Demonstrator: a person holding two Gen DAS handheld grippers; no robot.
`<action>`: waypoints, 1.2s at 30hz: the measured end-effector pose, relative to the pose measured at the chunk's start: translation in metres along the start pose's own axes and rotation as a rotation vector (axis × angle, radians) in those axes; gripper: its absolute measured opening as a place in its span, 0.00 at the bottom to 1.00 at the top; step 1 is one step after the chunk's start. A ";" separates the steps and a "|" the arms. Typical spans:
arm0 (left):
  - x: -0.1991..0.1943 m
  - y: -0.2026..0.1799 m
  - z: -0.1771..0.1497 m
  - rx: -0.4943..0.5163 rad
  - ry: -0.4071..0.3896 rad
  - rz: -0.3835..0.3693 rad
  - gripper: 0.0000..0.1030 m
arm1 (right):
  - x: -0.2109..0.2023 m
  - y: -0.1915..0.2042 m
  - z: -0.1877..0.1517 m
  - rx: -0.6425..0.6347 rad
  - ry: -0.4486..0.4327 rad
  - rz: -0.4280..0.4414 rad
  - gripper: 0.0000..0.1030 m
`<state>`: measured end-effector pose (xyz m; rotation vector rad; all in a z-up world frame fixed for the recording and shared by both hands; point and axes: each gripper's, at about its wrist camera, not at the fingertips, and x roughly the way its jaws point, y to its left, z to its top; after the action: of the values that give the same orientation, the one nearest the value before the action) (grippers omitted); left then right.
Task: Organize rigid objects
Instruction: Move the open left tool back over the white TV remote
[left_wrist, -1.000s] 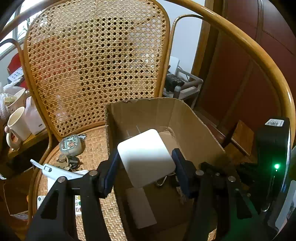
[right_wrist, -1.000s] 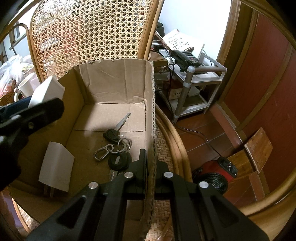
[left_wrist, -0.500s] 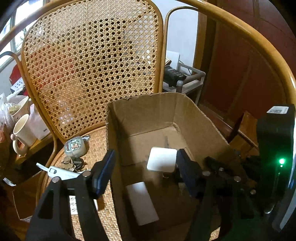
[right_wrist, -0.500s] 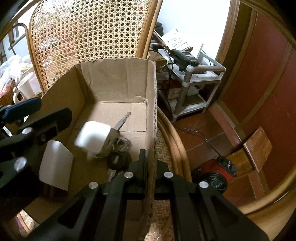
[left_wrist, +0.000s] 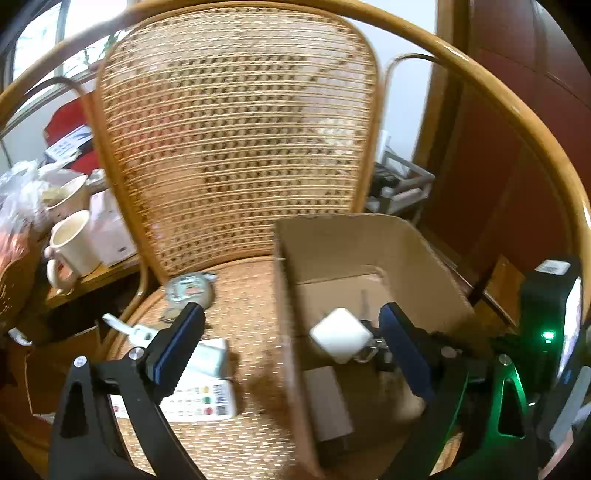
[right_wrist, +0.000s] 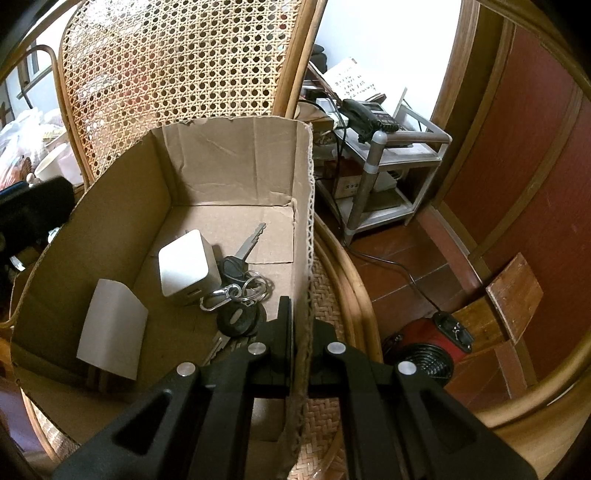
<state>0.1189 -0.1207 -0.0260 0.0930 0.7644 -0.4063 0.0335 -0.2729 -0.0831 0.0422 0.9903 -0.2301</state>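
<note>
The white cube-shaped plastic charger (right_wrist: 186, 263) had dropped from the opening, empty left hand-held gripper (left_wrist: 291, 341) into the brown cardboard box (right_wrist: 229, 162). The right hand-held gripper (right_wrist: 300, 328) was clamped on the box wall; if it slipped, the box could tip.

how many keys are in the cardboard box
3 visible: a silver-bladed key pointing at the far wall, a black round-headed key nearest the camera, and a blade partly hidden under it. More may be hidden under the white charger.

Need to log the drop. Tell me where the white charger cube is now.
The white charger cube rests on the floor of the cardboard box, against the bunch of keys, right of the white card in the right wrist view.
</note>
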 end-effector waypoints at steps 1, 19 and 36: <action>0.000 0.006 0.000 -0.009 0.001 0.009 0.92 | 0.000 0.000 0.000 -0.001 0.000 0.000 0.06; 0.033 0.114 -0.028 -0.098 0.156 0.250 0.93 | 0.000 0.000 -0.001 -0.002 0.001 0.000 0.06; 0.080 0.136 -0.058 -0.124 0.350 0.350 0.93 | 0.000 0.000 -0.001 -0.001 0.000 -0.002 0.06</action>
<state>0.1861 -0.0084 -0.1322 0.1813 1.0939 -0.0064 0.0327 -0.2731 -0.0838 0.0402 0.9902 -0.2309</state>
